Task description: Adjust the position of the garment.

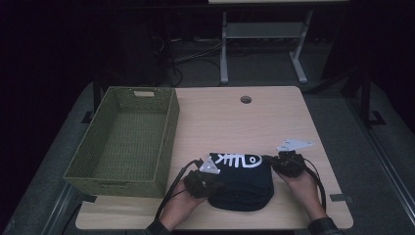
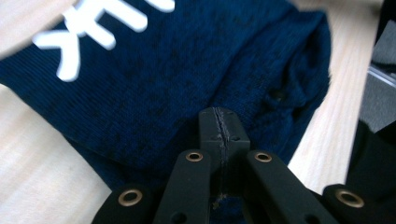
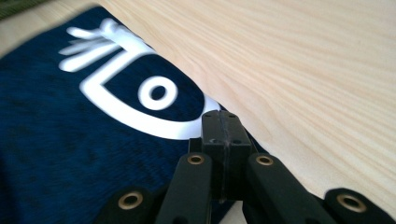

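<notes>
A folded navy shirt with a white fish-skeleton print lies near the front edge of the wooden table. My left gripper is at the shirt's left side, jaws pressed together. In the left gripper view the shut left gripper lies over the navy shirt, with no cloth showing between the jaws. My right gripper is at the shirt's far right corner. In the right gripper view the shut right gripper sits at the edge of the shirt, just by the printed fish head.
A green woven basket stands empty on the table's left side, close to the shirt. A round cable hole is near the far edge. Bare tabletop stretches beyond the shirt. Another table's legs and cables are on the floor behind.
</notes>
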`<state>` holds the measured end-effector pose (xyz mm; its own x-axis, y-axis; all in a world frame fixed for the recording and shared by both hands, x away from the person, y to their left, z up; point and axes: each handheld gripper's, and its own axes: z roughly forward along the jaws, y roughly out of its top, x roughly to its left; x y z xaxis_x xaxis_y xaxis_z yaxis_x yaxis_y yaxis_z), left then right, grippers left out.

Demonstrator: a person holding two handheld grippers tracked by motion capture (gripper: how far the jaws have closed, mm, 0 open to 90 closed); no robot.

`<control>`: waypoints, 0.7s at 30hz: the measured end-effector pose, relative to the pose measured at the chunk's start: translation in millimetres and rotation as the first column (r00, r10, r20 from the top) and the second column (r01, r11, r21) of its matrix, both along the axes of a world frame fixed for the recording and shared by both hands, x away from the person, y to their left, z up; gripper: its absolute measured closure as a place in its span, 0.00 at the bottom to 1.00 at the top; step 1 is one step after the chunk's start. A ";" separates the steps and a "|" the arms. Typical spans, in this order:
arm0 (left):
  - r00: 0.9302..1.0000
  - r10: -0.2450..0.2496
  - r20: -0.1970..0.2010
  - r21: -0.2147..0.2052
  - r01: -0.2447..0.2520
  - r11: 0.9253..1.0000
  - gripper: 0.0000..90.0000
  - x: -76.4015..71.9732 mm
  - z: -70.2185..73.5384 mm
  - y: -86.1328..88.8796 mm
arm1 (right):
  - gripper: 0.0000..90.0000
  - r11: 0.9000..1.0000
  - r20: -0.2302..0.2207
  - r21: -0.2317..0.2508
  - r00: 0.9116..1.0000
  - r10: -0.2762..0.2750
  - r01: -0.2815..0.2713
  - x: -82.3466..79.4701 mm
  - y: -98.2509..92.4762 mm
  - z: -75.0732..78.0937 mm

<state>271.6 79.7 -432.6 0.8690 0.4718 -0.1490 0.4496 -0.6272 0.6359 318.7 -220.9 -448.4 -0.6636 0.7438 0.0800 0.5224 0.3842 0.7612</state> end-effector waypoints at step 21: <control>0.998 0.065 0.010 0.014 -0.065 0.998 0.79 17.3 5.5 14.0 | 0.77 1.000 -0.023 -0.007 1.000 -0.016 0.016 -3.7 -1.8 -8.2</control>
<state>289.0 93.7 -427.2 0.8377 0.5295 -0.1338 0.4838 -0.6059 0.6315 314.9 -222.8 -456.6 -0.6495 0.7550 0.0900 0.5458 0.3805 0.7465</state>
